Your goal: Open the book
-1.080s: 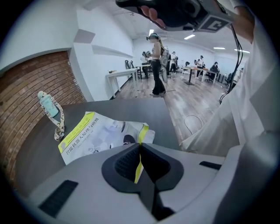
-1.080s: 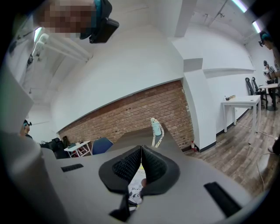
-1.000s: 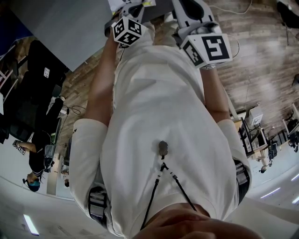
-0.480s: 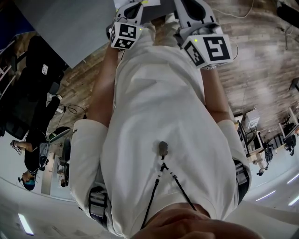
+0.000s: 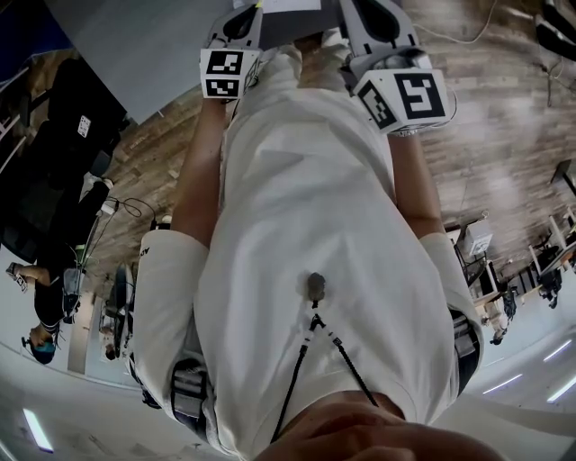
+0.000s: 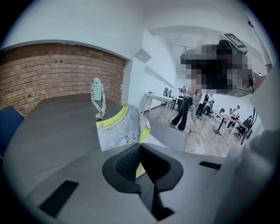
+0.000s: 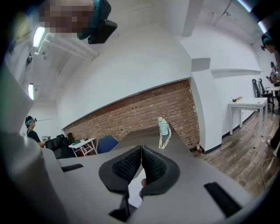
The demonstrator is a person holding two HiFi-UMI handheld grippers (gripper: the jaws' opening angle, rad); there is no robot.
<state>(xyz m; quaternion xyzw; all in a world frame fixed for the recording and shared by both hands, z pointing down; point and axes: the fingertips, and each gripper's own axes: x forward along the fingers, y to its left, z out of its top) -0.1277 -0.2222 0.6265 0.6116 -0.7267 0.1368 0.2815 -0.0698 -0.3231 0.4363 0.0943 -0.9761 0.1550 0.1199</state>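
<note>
The book point(image 6: 120, 129) has a white cover with a yellow-green stripe and stands tilted up off the grey table point(image 6: 52, 131). In the left gripper view my left gripper point(image 6: 140, 146) is shut, with the book's raised edge running down into its tips. My right gripper point(image 7: 141, 148) is also shut, and white paper of the book point(image 7: 132, 192) shows in the gap behind its tips. In the head view both grippers, left point(image 5: 236, 27) and right point(image 5: 373, 22), sit at the top edge beyond the person's white shirt. The book point(image 5: 288, 4) is barely visible between them.
A pale green bottle with a patterned strap point(image 6: 97, 97) stands further back on the table, also seen as the bottle point(image 7: 163, 127). A brick wall point(image 6: 57, 65) lies beyond. Blue chairs point(image 7: 107, 143), a white desk point(image 7: 245, 105) and standing people point(image 6: 186, 109) fill the room.
In the head view the left gripper's marker cube has shifted left and turned to face the camera. The right gripper has stayed put.
</note>
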